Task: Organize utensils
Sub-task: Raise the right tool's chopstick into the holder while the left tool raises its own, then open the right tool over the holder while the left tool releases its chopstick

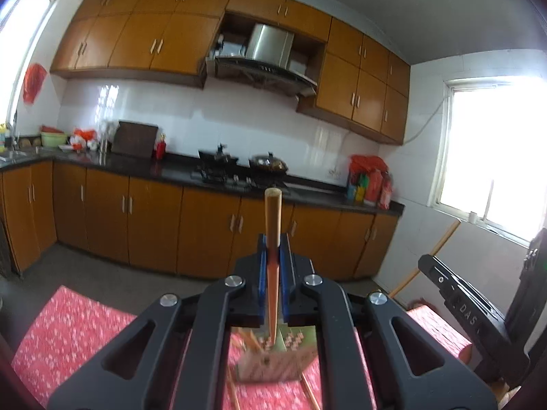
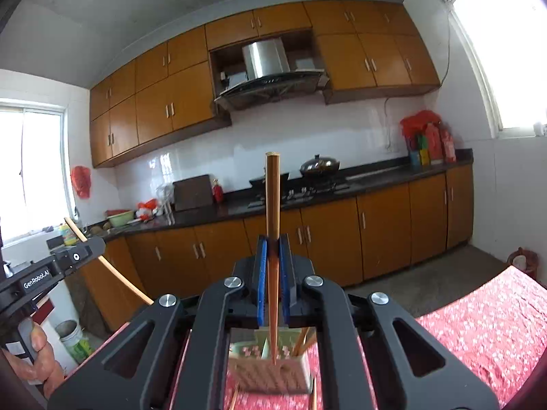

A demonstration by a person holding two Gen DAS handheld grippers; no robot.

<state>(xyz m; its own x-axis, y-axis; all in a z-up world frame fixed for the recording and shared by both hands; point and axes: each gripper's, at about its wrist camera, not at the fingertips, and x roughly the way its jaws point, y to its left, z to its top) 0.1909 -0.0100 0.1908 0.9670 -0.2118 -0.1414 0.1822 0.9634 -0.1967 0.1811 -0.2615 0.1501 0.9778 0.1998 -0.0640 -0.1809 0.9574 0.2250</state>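
**Two chopsticks in grip above a utensil holder**

Item 1: chopstick, wooden, upright, clamped between the blue pads of the left gripper; butt end at 12 o'clock, tapered tip at 6 o'clock, hanging over the holder

Item 2: second chopstick, wooden, upright, clamped in the same manner by the right gripper; tip also over the holder

Item 3: utensil holder, box-shaped with compartments, standing below both grippers; blurred in both views. Further chopsticks lean inside it toward 1 o'clock in the right wrist view. Which compartment each tip hangs over cannot be told

Item 4: loose chopsticks lying on the cloth just beside the holder, at 5 and 7 o'clock of it

Item 5: red patterned tablecloth, under the holder

Item 6: person's hand on the left gripper's handle, at 8 o'clock in the right wrist view

Surroundings: kitchen with orange-brown cabinets above and below a dark counter; range hood at 12 o'clock; wok on the hob; red bags at the counter's right end; bright windows at 3 and 9 o'clock
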